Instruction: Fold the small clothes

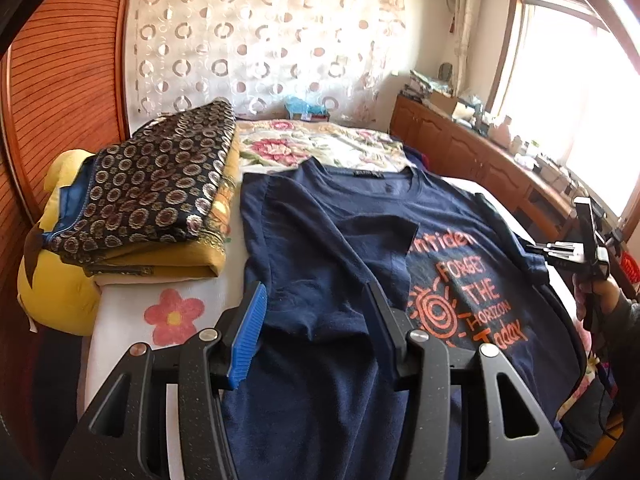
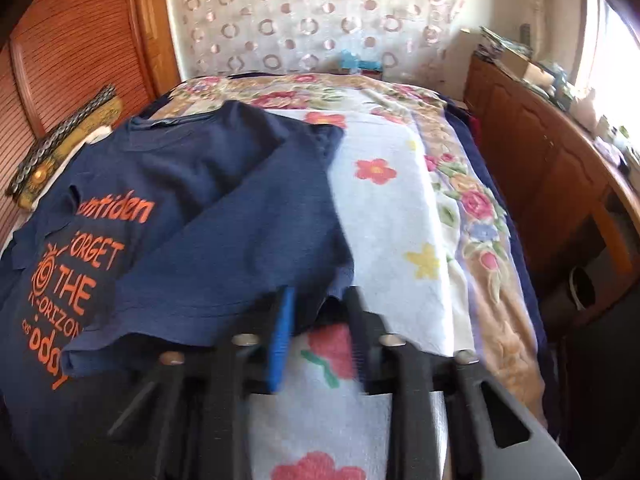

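Left wrist view — navy T-shirt (image 1: 320,232) reads "FORGET THE HORIZON"; "Today" below.

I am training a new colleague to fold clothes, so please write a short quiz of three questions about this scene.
1. True or false: the orange print on the navy T-shirt is fully uncovered.
2. In the left wrist view, what lies left of the T-shirt? A) folded blankets B) a laptop C) shoes
3. Fill in: the left gripper is ___ (open or shut).
Key: 1 false, a folded part of the T-shirt covers the print's edge; 2 A; 3 open.
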Demonstrator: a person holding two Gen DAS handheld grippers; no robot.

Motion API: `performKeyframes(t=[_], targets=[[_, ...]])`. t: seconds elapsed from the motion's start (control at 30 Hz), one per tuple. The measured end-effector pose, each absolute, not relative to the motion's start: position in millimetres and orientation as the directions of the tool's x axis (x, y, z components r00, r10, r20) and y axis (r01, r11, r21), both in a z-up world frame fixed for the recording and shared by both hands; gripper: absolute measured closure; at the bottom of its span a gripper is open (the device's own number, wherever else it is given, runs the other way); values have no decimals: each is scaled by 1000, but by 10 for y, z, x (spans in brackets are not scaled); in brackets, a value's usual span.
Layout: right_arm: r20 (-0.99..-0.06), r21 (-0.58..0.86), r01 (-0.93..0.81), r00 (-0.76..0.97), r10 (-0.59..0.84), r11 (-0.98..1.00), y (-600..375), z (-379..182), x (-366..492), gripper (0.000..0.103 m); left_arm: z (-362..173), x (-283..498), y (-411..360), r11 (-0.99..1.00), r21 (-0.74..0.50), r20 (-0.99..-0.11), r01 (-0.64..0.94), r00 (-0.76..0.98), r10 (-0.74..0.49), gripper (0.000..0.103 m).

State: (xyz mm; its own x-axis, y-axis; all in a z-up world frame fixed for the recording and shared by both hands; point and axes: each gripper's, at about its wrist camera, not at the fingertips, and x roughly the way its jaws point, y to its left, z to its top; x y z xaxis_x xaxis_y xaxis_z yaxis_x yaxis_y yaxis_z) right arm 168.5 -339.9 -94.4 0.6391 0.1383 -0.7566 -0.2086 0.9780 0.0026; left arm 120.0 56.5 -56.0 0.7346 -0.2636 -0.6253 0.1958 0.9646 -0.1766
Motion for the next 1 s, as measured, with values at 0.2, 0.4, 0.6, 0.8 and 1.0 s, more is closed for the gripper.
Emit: performKeyframes(t=[0.2,0.4,0.6,0.8,1.0], targets=[[-689,46,-327,673,267,944,-3140,-684,1589,99,-561,1171,562,967,-164,-618,194,744,-254,52],[-630,70,-439,677,381,896,-2606,-381,1704,99,-548,1133,607,967,-173,-596,188,761,-255,52],[-634,85,-509,635,440,857,-2275,-379,1895,79,-565,1144,636,971,-159,-597,178,766,-239,52],[-641,43,-479,660,392,877,-2399,-554,1874,66,-481,1191,602,971,-138,-586,195,774,-239,52],[-689,4,-369,672,270,929,-2728,-777,1973,66,-340,1390,591,975,-111,-556,191,801,-220,52]])
